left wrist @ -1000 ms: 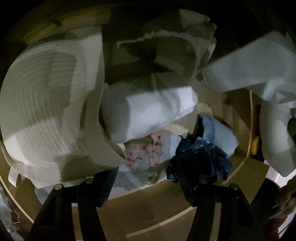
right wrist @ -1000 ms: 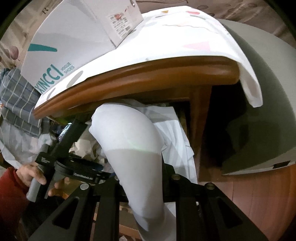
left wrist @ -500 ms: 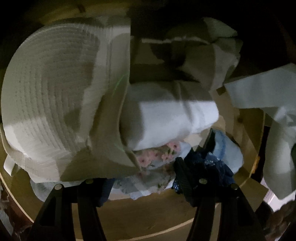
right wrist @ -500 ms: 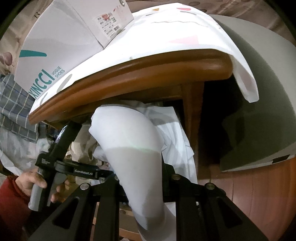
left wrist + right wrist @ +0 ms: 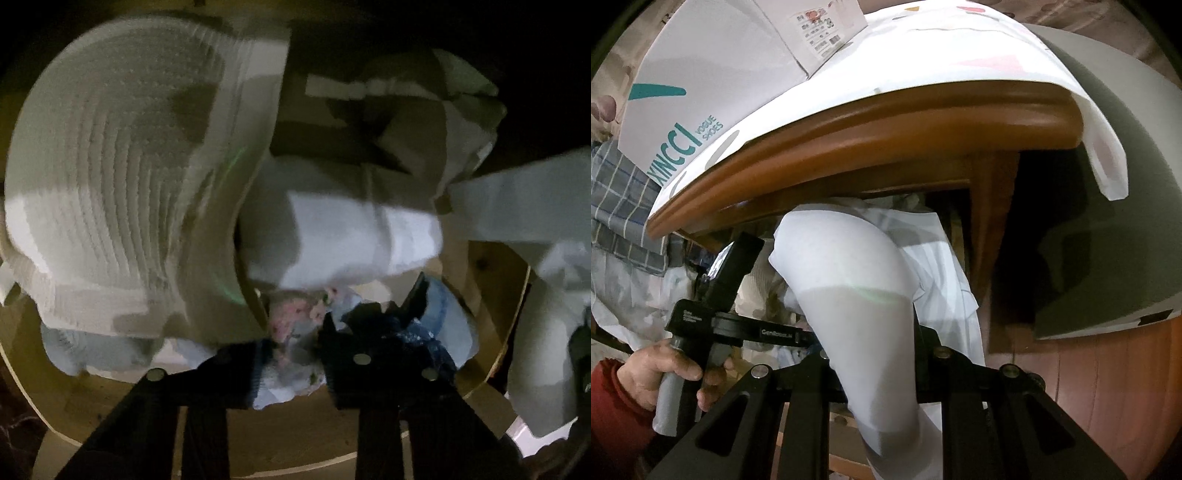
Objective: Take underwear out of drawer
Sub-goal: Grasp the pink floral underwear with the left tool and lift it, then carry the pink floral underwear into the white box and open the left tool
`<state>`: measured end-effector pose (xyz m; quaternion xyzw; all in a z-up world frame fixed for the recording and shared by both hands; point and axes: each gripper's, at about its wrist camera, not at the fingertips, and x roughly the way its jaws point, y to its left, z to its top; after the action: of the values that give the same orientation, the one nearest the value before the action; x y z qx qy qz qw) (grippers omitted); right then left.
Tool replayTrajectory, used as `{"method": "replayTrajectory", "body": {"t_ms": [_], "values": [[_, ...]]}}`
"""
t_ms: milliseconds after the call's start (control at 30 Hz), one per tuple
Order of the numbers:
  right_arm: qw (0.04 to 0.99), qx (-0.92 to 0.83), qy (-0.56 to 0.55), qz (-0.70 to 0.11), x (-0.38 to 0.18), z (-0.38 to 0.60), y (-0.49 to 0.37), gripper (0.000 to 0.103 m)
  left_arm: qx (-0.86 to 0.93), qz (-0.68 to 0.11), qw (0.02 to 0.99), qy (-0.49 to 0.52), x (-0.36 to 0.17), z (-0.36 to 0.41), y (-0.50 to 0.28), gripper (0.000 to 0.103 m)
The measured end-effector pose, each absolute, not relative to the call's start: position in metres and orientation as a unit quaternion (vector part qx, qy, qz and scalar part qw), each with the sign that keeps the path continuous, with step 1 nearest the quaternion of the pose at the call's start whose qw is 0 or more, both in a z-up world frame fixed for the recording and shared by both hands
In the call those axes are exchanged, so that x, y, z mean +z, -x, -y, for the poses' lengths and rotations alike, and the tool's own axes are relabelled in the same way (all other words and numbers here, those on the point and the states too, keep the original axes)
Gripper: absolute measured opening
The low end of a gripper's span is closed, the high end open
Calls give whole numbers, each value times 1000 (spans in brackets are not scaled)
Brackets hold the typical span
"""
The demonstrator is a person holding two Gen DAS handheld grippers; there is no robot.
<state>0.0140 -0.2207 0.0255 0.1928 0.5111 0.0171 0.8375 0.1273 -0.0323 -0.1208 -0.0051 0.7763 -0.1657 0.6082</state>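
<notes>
Underwear (image 5: 295, 332), pale blue with pink flowers, crumpled between left tongs (image 5: 291, 363).

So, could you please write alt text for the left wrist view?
The left gripper is shut on a floral-print garment at the front of a dim wooden drawer. Folded white clothes fill the space behind.

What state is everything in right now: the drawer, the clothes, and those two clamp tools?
Drawer: open, full of clothes.
Floral underwear: in the drawer, pinched.
Left gripper: jaws shut on the floral underwear.
White garment: lifted, hanging.
Right gripper: jaws shut on the white garment.
Shoe box: closed, on the tabletop.
</notes>
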Motion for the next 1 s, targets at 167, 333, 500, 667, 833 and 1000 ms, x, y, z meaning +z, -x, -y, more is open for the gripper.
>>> {"method": "replayTrajectory", "body": {"t_ms": [167,333,500,667,833,1000], "values": [[838,18,-192,-510,26,224,-16,16,-179,-760,625,13,-106,23,-106,23],[838,17,-191,-511,25,225,-15,16,-194,-724,662,-4,-67,12,-94,23],[838,19,-191,-510,27,222,-17,16,-216,-687,694,-14,-27,0,-85,23],[838,17,-187,-512,26,223,-16,16,-234,-646,725,-44,14,-12,-59,23],[838,15,-183,-514,26,221,-17,16,-252,-601,756,-62,79,-8,-41,23],[838,15,-179,-515,24,218,-19,16,-267,-544,794,-54,151,-31,-33,23]]}}
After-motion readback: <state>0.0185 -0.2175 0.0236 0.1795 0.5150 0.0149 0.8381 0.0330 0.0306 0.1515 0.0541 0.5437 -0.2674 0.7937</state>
